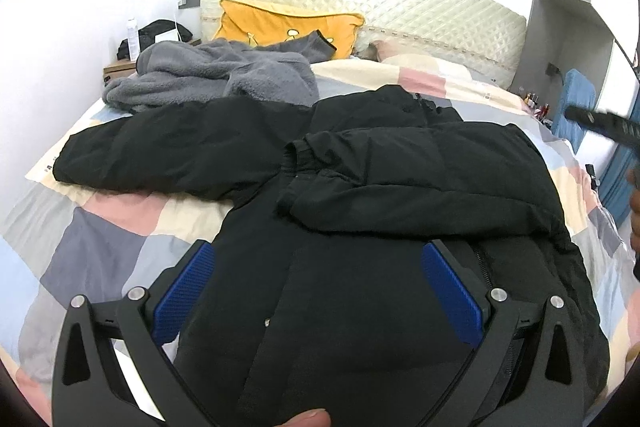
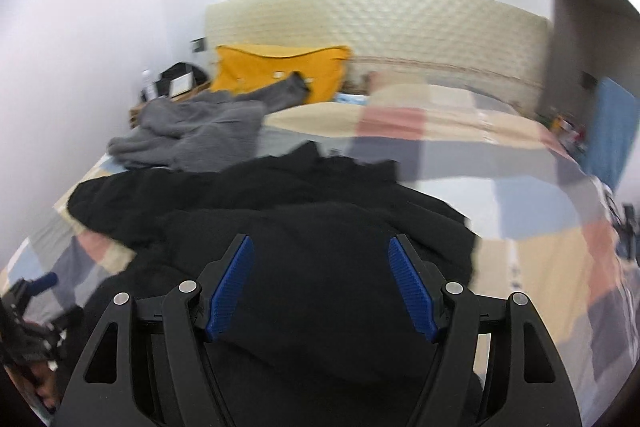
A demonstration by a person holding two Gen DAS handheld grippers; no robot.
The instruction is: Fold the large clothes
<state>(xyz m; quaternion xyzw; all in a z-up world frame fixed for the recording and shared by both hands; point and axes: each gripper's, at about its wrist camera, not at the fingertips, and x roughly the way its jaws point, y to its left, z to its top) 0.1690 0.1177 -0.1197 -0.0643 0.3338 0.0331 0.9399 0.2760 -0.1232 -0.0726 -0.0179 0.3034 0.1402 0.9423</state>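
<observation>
Bed [image 1: 100, 227] w/ a checked quilt in pink, cream, grey & pale blue; black jacket [image 1: 360, 187] spread across the middle, one sleeve folded over its body; grey fleece [image 1: 216, 75] heaped behind it, touching; yellow cushion [image 1: 276, 23] against the quilted cream headboard [image 1: 440, 11].

home bedroom: bed with patchwork duvet [image 1: 120, 227], quilted headboard [image 1: 420, 15], yellow pillow [image 1: 280, 21], bedside table [image 1: 120, 67].
</observation>
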